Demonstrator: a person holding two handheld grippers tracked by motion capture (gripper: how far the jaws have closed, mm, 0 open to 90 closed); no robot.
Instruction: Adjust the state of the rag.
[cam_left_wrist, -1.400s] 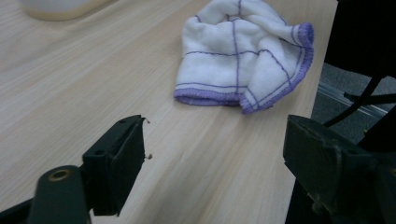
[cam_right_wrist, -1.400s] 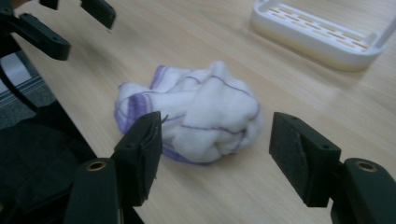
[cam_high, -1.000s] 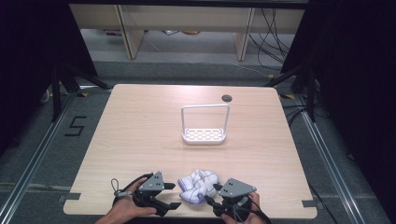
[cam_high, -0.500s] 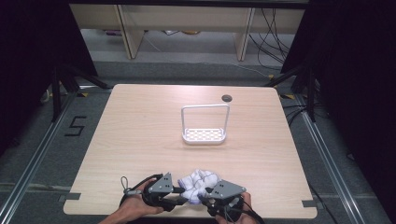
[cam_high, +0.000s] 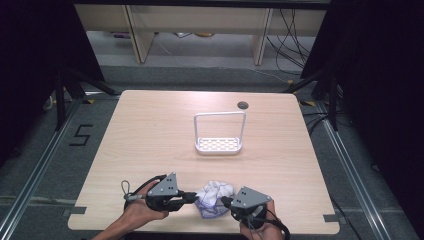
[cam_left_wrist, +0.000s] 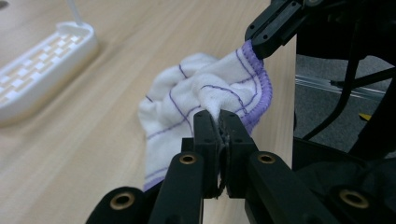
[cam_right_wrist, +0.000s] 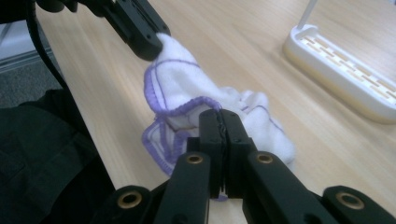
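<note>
White, purple-edged cloth (cam_high: 214, 199) lies bunched at the table's (cam_high: 150, 140) near edge, between left gripper (cam_left_wrist: 218, 122) and right gripper (cam_right_wrist: 219, 122), each clamped on an opposite hem.

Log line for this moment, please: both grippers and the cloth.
left gripper: shut on cloth | right gripper: shut on cloth | cloth: bunched, near table edge | rack: untouched

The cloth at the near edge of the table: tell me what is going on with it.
A person holds a gripper in each hand, and both are pinched shut on the white cloth with purple stitching. The left gripper grips a fold on one side, the right gripper a hemmed edge on the other. The cloth is bunched up between them near the table's front edge. The white rack farther back stands untouched.
</note>
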